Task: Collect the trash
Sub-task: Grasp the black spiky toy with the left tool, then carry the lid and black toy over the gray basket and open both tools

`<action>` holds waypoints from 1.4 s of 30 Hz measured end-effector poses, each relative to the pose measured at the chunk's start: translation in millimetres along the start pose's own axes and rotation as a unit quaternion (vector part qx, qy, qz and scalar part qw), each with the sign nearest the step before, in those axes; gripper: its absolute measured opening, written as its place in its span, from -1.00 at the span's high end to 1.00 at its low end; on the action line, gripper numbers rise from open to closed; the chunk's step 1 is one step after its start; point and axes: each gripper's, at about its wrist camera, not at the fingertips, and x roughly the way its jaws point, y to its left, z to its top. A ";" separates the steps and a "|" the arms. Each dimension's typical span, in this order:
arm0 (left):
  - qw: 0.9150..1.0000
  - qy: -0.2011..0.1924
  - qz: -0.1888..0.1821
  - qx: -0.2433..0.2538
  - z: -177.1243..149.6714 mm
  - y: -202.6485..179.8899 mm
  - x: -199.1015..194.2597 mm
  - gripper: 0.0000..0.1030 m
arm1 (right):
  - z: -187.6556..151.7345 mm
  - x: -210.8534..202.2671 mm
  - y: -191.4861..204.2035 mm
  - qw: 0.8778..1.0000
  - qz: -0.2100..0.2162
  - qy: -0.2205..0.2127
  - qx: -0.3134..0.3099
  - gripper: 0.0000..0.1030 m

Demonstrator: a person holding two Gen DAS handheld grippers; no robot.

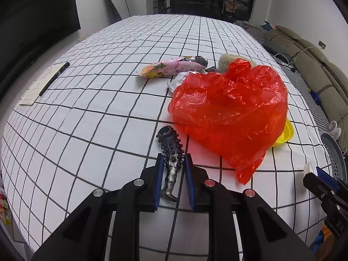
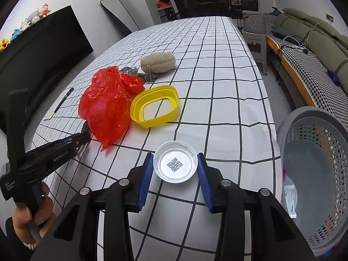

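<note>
A dark, knobbly rubbery tube [image 1: 171, 158] lies on the gridded tabletop [image 1: 91, 117] just beside the red plastic bag [image 1: 230, 113], clamped between the left gripper's [image 1: 174, 163] blue-padded fingers. The bag, crinkled and translucent, hides part of a yellow ring-shaped container [image 2: 155, 106]. The right gripper's [image 2: 175, 166] fingers clasp a shallow clear lid [image 2: 175, 164] bearing a QR code, near a grey perforated basket [image 2: 315, 174].

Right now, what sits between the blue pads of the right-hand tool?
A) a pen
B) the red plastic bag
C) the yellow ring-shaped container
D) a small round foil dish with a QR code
D: the right gripper has its blue pads on either side of the foil dish, whose base shows a QR code.
</note>
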 end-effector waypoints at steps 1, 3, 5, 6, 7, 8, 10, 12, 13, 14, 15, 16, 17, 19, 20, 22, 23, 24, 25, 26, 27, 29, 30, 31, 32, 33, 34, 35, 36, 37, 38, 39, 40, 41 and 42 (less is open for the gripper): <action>1.000 -0.005 0.003 -0.001 -1.4 2.0 -4.8 0.62 | -0.7 -1.7 0.7 1.000 -0.001 -0.002 0.000 0.24; 1.000 -0.013 0.006 -0.001 -3.9 4.3 -14.5 0.62 | -2.0 -6.5 1.2 1.000 -0.001 -0.005 -0.001 0.24; 1.000 -0.026 0.009 -0.001 -6.8 6.4 -28.4 0.62 | -3.6 -10.8 0.9 1.000 -0.001 -0.009 -0.001 0.24; 0.999 -0.034 0.009 0.000 -8.2 6.5 -36.2 0.62 | -4.7 -13.2 0.2 1.000 -0.001 -0.011 -0.001 0.24; 0.999 -0.040 0.008 0.001 -9.0 6.1 -42.2 0.62 | -6.3 -16.4 -1.0 1.000 -0.001 -0.013 0.000 0.24; 0.999 -0.047 0.005 0.003 -9.5 4.4 -49.6 0.62 | -7.5 -18.7 -2.3 1.000 -0.001 -0.014 0.001 0.24; 0.998 -0.059 -0.004 0.006 -7.7 -0.8 -61.3 0.62 | -10.1 -25.0 -6.6 1.000 -0.003 -0.018 0.004 0.24; 0.997 -0.070 -0.019 0.010 -5.8 -11.0 -72.7 0.62 | -12.0 -31.5 -11.8 1.000 -0.006 -0.022 0.008 0.24; 0.997 -0.074 -0.027 0.014 -5.7 -17.0 -77.5 0.62 | -13.1 -36.6 -15.8 1.000 -0.009 -0.026 0.011 0.24; 0.996 -0.078 -0.035 0.019 -4.7 -24.4 -81.2 0.62 | -14.0 -41.7 -19.7 0.999 -0.014 -0.032 0.013 0.24; 0.995 -0.083 -0.045 0.026 -4.6 -32.7 -85.9 0.62 | -15.5 -48.3 -24.6 0.999 -0.022 -0.038 0.014 0.24; 0.994 -0.089 -0.057 0.037 -3.6 -44.8 -91.5 0.62 | -16.9 -53.7 -29.0 0.998 -0.031 -0.044 0.015 0.24; 0.992 -0.093 -0.065 0.045 -3.0 -53.9 -95.4 0.62 | -18.4 -59.1 -34.1 0.998 -0.040 -0.049 0.016 0.24; 0.989 -0.101 -0.088 0.060 -3.7 -73.6 -104.6 0.62 | -22.4 -72.0 -48.4 0.997 -0.052 -0.055 0.027 0.24; 0.987 -0.105 -0.100 0.067 -3.1 -84.1 -108.2 0.62 | -24.6 -79.1 -56.3 0.996 -0.060 -0.059 0.034 0.24; 0.983 -0.109 -0.123 0.080 -2.5 -103.6 -113.0 0.62 | -29.1 -92.2 -71.7 0.994 -0.078 -0.065 0.044 0.24; 0.981 -0.110 -0.135 0.088 -3.1 -114.1 -115.1 0.62 | -31.5 -98.3 -79.0 0.993 -0.086 -0.068 0.050 0.24; 0.978 -0.109 -0.146 0.097 -4.4 -124.3 -116.7 0.62 | -34.3 -104.2 -86.8 0.991 -0.094 -0.072 0.057 0.24; 0.977 -0.108 -0.153 0.106 -5.8 -132.4 -117.7 0.62 | -37.9 -110.6 -95.5 0.990 -0.102 -0.075 0.066 0.24; 0.974 -0.106 -0.162 0.118 -8.2 -142.5 -117.3 0.62 | -41.4 -115.8 -103.9 0.988 -0.108 -0.078 0.075 0.24; 0.972 -0.103 -0.170 0.128 -10.3 -151.7 -116.5 0.62 | -43.9 -118.9 -110.8 0.987 -0.113 -0.079 0.082 0.24; 0.968 -0.096 -0.181 0.148 -13.9 -167.3 -113.8 0.62 | -50.9 -125.5 -125.6 0.984 -0.126 -0.082 0.099 0.24; 0.966 -0.094 -0.184 0.156 -15.5 -174.2 -112.4 0.62 | -54.1 -127.9 -132.2 0.982 -0.130 -0.083 0.106 0.24; 0.963 -0.093 -0.189 0.165 -17.5 -181.9 -112.1 0.62 | -57.0 -130.0 -137.3 0.981 -0.134 -0.084 0.112 0.24; 0.961 -0.094 -0.194 0.170 -20.1 -185.9 -112.2 0.62 | -59.8 -131.9 -143.1 0.980 -0.140 -0.083 0.118 0.24; 0.959 -0.097 -0.199 0.176 -22.3 -191.9 -112.0 0.62 | -61.9 -133.8 -147.9 0.978 -0.146 -0.081 0.124 0.24; 0.959 -0.094 -0.202 0.178 -23.1 -197.6 -111.3 0.62 | -63.0 -137.4 -153.7 0.976 -0.154 -0.078 0.133 0.24; 0.958 -0.090 -0.204 0.179 -23.4 -203.4 -110.2 0.62 | -63.5 -143.1 -159.8 0.974 -0.154 -0.079 0.146 0.24; 0.958 -0.086 -0.207 0.182 -24.2 -208.7 -108.6 0.62 | -63.9 -148.3 -163.3 0.973 -0.151 -0.084 0.156 0.24; 0.956 -0.084 -0.209 0.187 -25.9 -215.8 -106.0 0.62 | -64.4 -156.5 -167.1 0.971 -0.150 -0.093 0.162 0.24; 0.955 -0.081 -0.211 0.192 -28.4 -222.3 -105.1 0.62 | -64.7 -162.6 -169.0 0.970 -0.157 -0.099 0.159 0.24; 0.953 -0.076 -0.216 0.199 -31.6 -230.5 -103.0 0.62 | -65.4 -167.6 -171.1 0.969 -0.167 -0.102 0.154 0.24; 0.951 -0.071 -0.219 0.205 -33.6 -235.6 -101.3 0.62 | -66.4 -170.0 -173.4 0.968 -0.172 -0.103 0.151 0.24; 0.950 -0.066 -0.221 0.212 -35.5 -242.4 -99.4 0.62 | -67.6 -171.9 -177.7 0.967 -0.176 -0.103 0.153 0.24; 0.948 -0.064 -0.221 0.219 -36.8 -248.1 -98.0 0.62 | -68.8 -172.6 -183.0 0.966 -0.177 -0.101 0.158 0.24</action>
